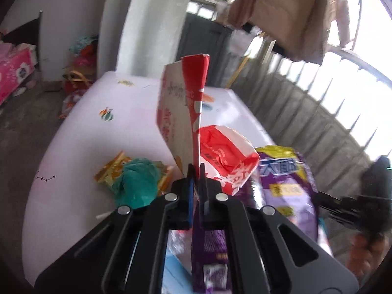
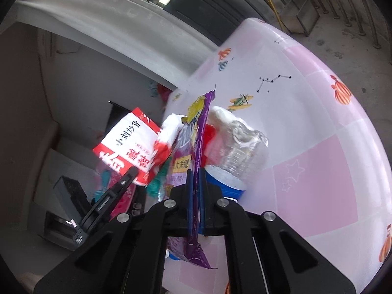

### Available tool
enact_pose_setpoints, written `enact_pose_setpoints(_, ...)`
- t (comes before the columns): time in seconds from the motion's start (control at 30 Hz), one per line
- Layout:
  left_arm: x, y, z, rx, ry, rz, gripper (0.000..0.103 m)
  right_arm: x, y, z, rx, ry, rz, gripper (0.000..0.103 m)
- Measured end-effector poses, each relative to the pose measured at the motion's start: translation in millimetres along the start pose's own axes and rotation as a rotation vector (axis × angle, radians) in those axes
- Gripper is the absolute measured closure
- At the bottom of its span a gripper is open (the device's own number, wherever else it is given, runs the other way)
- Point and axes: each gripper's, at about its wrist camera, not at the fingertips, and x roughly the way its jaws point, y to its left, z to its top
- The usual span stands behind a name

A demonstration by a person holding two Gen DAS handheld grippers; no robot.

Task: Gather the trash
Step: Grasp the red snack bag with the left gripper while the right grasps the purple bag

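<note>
We've got the left gripper [image 1: 195,169] clenched on the red-and-white paper bag [image 1: 182,105], standing upright ahead; the right gripper [image 2: 194,174] pinches the purple foil wrapper [image 2: 196,142] edge-on.

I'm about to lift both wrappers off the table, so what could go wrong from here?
1. The left gripper pinches only the bottom edge of the red and white paper bag, which stands tall above the jaws; it may flop or slip out.
2. The right gripper holds the thin purple wrapper right beside the crushed clear bottle and blue cup; lifting could knock them along the table.
</note>
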Motion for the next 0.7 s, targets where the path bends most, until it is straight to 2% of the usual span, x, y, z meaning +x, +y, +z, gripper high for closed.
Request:
enact_pose_setpoints(0.07,-17.9,3.6,-1.0,0.000,0.001,-0.080,0.103,-10.0,-0.3,0.5,-0.010,-0.003,0.017,0.099)
enact_pose_setpoints(0.17,-37.1,12.6,-6.4,-0.010,0.050,-0.222,0.103,-27.1,-2.6,-0.4,-0.024,-0.011,0.033,0.099)
enact_pose_setpoints(0.27,-44.0,16.8,-18.6,-0.001,0.101,-0.287,0.103,-36.8,-9.6,-4.7,-0.017,-0.011,0.027,0.099)
enact_pose_setpoints(0.3,-43.7,17.0,-23.9,0.005,0.112,-0.287,0.103,-37.2,-12.1,-6.3,-0.009,-0.011,0.018,0.099)
enact_pose_setpoints(0.4,-29.2,16.0,-44.4,0.019,0.183,-0.214,0.103,-31.5,-23.2,-10.8,0.045,0.014,0.012,0.099)
enact_pose_setpoints(0.5,-15.6,12.3,-56.1,0.040,0.211,-0.153,0.103,-27.8,-29.2,-14.1,0.080,0.029,-0.006,0.095)
enact_pose_setpoints(0.6,-12.2,13.4,-64.0,0.035,0.216,-0.163,0.103,-26.6,-31.4,-15.9,0.109,0.041,0.007,0.093)
enact_pose_setpoints(0.7,-10.4,12.7,-65.5,0.042,0.215,-0.163,0.103,-24.8,-34.4,-18.3,0.138,0.047,0.033,0.075)
